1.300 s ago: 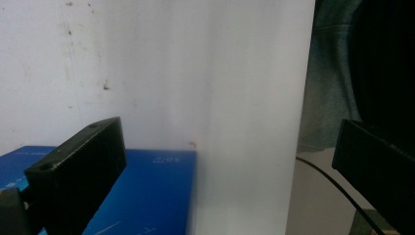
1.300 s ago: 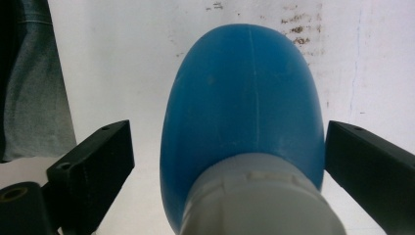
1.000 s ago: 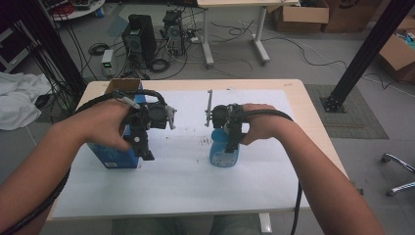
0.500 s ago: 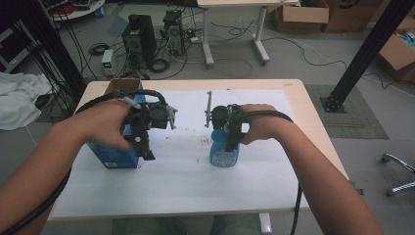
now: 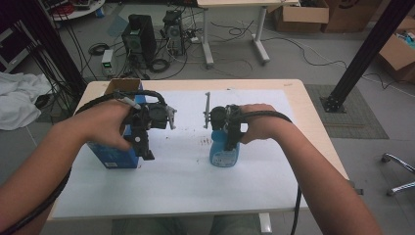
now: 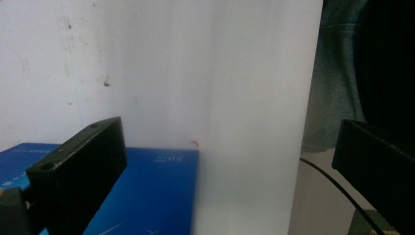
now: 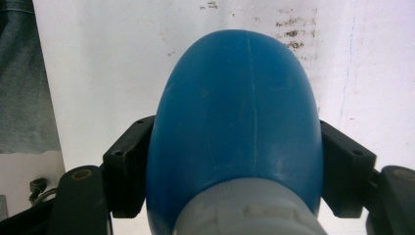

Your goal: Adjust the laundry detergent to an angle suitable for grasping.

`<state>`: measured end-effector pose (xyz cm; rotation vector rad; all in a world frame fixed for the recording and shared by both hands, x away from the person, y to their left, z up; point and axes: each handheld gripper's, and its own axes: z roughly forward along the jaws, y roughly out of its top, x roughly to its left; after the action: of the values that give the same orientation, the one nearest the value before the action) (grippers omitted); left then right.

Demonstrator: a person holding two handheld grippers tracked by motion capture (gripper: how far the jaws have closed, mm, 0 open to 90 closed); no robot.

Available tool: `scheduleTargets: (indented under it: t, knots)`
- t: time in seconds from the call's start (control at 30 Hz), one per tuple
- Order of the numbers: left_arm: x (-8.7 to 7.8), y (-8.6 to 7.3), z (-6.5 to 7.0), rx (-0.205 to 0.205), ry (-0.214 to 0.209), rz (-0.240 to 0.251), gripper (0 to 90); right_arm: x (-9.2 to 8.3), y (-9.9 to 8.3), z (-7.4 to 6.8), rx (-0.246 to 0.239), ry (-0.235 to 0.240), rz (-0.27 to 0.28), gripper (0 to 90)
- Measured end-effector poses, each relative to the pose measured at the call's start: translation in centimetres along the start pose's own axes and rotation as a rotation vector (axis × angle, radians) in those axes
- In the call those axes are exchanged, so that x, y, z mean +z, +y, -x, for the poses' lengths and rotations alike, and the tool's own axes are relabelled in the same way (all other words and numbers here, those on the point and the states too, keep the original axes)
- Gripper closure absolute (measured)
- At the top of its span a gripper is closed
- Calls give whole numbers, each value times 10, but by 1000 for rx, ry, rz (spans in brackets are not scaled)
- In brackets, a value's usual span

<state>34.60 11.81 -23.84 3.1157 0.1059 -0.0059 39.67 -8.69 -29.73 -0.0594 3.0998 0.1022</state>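
Observation:
A blue box (image 5: 111, 155) stands on the white sheet (image 5: 186, 171) at the left. My left gripper (image 5: 143, 146) hangs over its right end, pointing down, jaws wide apart. In the left gripper view the box (image 6: 147, 191) lies low at the left, partly behind one jaw, and the left gripper (image 6: 227, 142) is open with only white sheet between its jaws. A blue plastic bottle (image 5: 223, 154) with a white cap stands right of centre. My right gripper (image 5: 230, 139) comes down on it from above. In the right gripper view the bottle (image 7: 235, 112) sits between both jaws, which press its sides.
A brown cardboard box (image 5: 122, 86) sits at the table's back left behind the blue box. A thin grey metal piece (image 5: 207, 110) stands upright near the middle back. Small dark stains (image 5: 203, 142) mark the sheet. A cable trails off the front edge (image 5: 296, 205).

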Motion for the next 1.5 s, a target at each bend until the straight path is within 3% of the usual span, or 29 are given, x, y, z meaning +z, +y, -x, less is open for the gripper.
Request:
scheduleTargets:
  t: [0.43,0.57,1.0,1.33,1.5]
  knots:
    - [2,0,-1,4,-1,1,3,0,0,-1,0,-2,3,311]
    - [2,2,0,5,2,-2,3,0,0,-1,-5,2,8,367]
    - [1,4,-1,12,3,-4,3,0,-1,-2,-15,-1,11,382]
    - [1,4,1,16,7,-4,3,-7,-6,-2,73,29,24,383]
    - [1,6,3,16,7,4,3,-15,-11,2,162,27,23,383]
